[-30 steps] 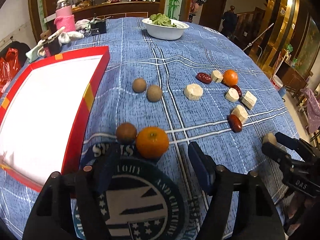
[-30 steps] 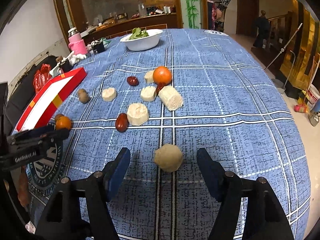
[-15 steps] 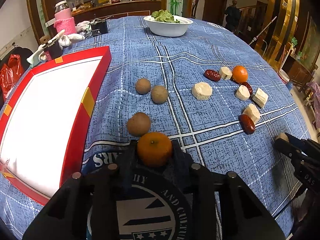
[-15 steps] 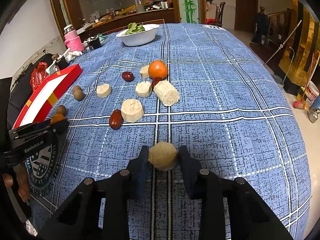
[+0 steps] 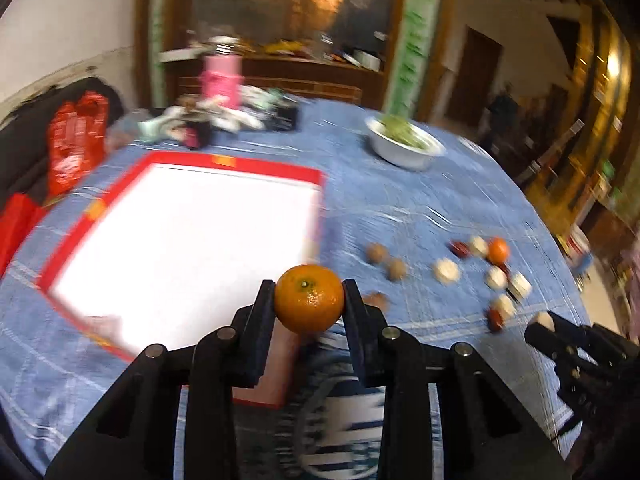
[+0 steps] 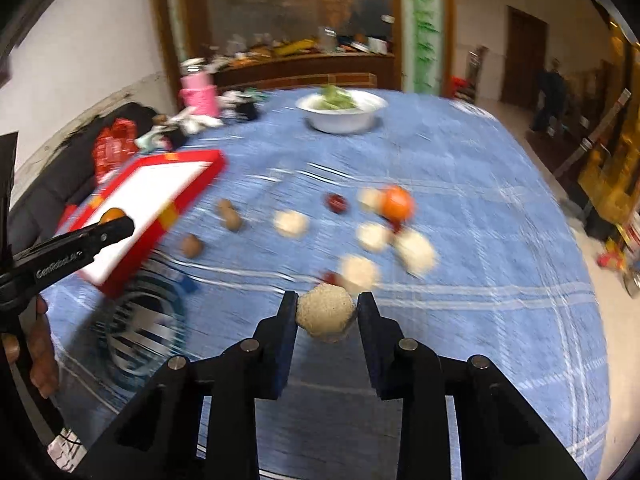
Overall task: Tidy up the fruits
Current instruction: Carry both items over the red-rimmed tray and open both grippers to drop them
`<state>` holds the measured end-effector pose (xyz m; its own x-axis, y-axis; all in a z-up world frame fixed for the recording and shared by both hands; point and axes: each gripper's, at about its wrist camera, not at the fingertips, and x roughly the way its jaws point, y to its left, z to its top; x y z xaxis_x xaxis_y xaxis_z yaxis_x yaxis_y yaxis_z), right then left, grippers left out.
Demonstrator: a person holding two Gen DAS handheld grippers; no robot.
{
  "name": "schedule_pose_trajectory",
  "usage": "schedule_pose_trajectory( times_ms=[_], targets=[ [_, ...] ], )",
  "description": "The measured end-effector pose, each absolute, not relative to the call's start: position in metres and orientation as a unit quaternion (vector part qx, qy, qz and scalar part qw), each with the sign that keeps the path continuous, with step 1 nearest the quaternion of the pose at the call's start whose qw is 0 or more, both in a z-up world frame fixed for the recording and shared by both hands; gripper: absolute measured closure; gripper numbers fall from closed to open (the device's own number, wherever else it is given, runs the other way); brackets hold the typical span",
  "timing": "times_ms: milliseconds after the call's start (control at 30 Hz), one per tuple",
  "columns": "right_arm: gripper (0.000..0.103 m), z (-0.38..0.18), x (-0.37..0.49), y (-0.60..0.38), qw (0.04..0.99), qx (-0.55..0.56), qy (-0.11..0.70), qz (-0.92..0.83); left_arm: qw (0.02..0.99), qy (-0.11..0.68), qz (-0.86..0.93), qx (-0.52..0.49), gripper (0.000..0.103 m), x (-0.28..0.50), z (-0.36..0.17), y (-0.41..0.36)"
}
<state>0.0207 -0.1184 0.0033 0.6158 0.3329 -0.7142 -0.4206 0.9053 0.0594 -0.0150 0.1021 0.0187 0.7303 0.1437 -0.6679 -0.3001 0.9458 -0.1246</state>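
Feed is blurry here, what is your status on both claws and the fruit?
Left claw shut on orange. Right claw shut on pale chunk. Red tray ahead, nothing blocking.

On the side of your left gripper, seen from the right wrist view, you can read white lettering that looks like "GenRobot.AI", though the last characters are smeared. The round emblem printed on the blue tablecloth carries lettering, but blur leaves you nothing legible there. The red bag shows pale markings you cannot read.
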Motion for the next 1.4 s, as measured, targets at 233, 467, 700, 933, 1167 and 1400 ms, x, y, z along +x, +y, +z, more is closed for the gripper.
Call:
schedule_pose_trajectory(
  times_ms=[233,467,700,933,1167,1400],
  targets=[
    [0.072,0.02,0.029,-0.025,0.878,-0.054,0.361,0.308,0.902,0.364,0.191,-0.131,0.073,-0.019,0.003,0.162],
    [0.072,0.025,0.039,0.077,0.851,-0.078,0.345,0.389,0.888,0.376,0.22,-0.148,0.073,-0.025,-0.011,0.197],
    [0.072,0.001,0.049,0.13,0.824,-0.105,0.379,0.407,0.875,0.395,0.233,-0.156,0.072,-0.028,-0.022,0.218],
    [0.054,-0.018,0.057,0.148,0.811,-0.127,0.405,0.403,0.861,0.419,0.237,-0.161,0.072,-0.028,-0.033,0.227],
    [0.029,-0.005,0.053,0.122,0.826,-0.107,0.389,0.393,0.868,0.403,0.249,-0.152,0.043,-0.035,-0.023,0.229],
    [0.025,0.023,0.044,-0.005,0.875,-0.032,0.357,0.324,0.895,0.342,0.226,-0.175,0.041,-0.051,0.0,0.21]
  ],
)
